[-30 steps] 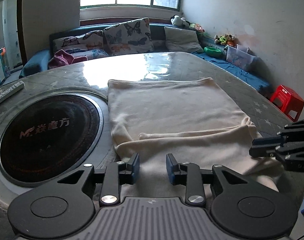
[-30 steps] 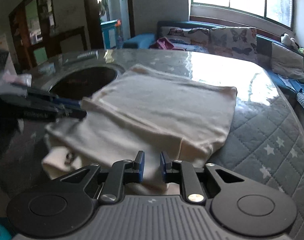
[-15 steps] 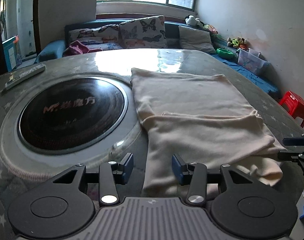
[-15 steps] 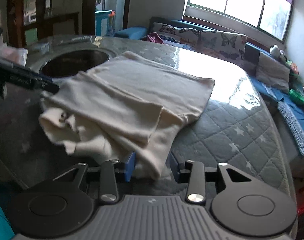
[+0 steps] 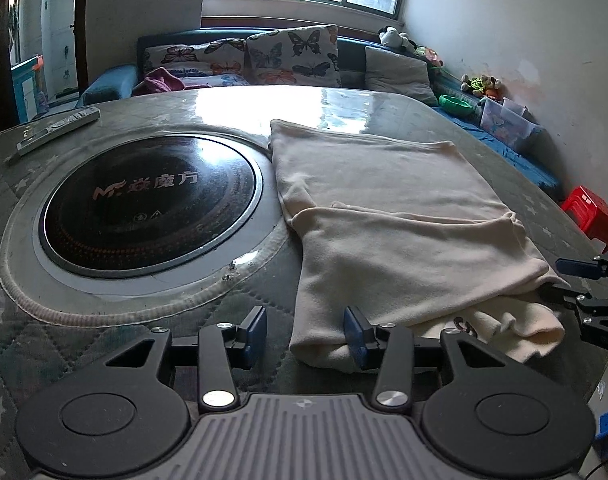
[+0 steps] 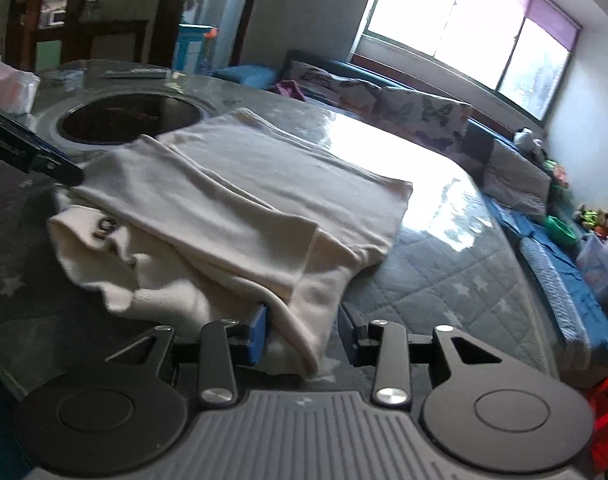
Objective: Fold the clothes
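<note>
Jaws on both grippers stand apart and have just been opening. Left gripper (image 5: 304, 334): moderately wide gap, near-left corner of the cream garment (image 5: 388, 216) lies between the blue pads, right pad at the cloth's edge, left pad clear over bare cover; no pinch. Right gripper (image 6: 302, 334): similar gap, the garment's near-right folded corner (image 6: 299, 320) sits loosely between the pads, left pad touching or nearly touching the fabric, can't tell which; right pad clear.

Both tools angle downward w/ fingers pointing across the tabletop from its near edge, one at each near corner of the garment. In the left wrist view the right gripper's black fingers show at the right edge by the bunched cloth; in the right wrist view the left gripper's fingers show at the far left.

Garment: soft, fleecy knit, cream, laid flat as a rough rectangle, w/ a folded layer across its near half; a lumpy, rumpled bit w/ a small dark print sticks out along the near edge. It lies on the right half of the tabletop (image 5: 103, 344), which has a grey quilted star-print cover under clear glossy sheet.

Beside it, left: round black glass hob (image 5: 151, 204), metal ring, printed logo. Far-left edge: slim grey remote (image 5: 57, 128). Beyond: butterfly-print cushions (image 5: 291, 56) on a blue sofa, window; red plastic stool (image 5: 592, 216) at right.
</note>
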### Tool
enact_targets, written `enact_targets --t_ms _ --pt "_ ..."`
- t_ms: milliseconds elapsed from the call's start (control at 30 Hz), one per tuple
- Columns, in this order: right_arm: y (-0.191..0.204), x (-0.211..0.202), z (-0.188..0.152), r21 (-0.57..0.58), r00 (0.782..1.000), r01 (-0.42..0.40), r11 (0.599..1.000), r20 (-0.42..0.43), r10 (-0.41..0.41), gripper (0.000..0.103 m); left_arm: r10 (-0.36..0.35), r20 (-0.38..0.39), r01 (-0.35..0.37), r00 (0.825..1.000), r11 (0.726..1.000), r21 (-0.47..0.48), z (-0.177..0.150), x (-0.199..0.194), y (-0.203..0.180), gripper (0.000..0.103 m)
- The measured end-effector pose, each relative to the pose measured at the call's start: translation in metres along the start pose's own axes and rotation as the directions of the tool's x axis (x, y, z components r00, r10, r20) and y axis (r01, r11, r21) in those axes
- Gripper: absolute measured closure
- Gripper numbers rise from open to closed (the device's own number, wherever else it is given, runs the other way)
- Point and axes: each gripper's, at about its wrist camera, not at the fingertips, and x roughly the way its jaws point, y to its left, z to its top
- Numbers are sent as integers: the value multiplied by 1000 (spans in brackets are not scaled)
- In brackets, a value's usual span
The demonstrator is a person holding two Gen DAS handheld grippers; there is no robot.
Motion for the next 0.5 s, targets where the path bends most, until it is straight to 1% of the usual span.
enact_targets --t_ms 100,167,200,267,333,433,500 --pt "-4 -4 0 32 1000 1 999 8 -1 68 3 2 -3 1000 1000 7 0 0 -1 57" --pt "-4 -7 3 32 1000 -6 999 21 6 70 3 3 -3 1000 1000 12 0 -1 -2 57" --pt "-3 -8 4 23 1000 -13 1000 27 12 71 4 4 -4 1000 1000 15 0 -1 -3 57" --pt "3 -7 5 -24 999 3 1000 38 -2 75 7 5 -8 1000 1000 23 0 0 -5 57" --pt "8 -2 4 -57 999 11 998 32 -9 78 11 6 -11 1000 1000 27 0 1 -5 57" --pt "10 -2 2 -80 999 -38 996 12 39 80 16 5 -16 1000 999 31 0 0 -5 57" --pt "3 -7 4 -63 996 -84 994 6 85 80 19 5 -19 1000 999 33 1 0 -5 57"
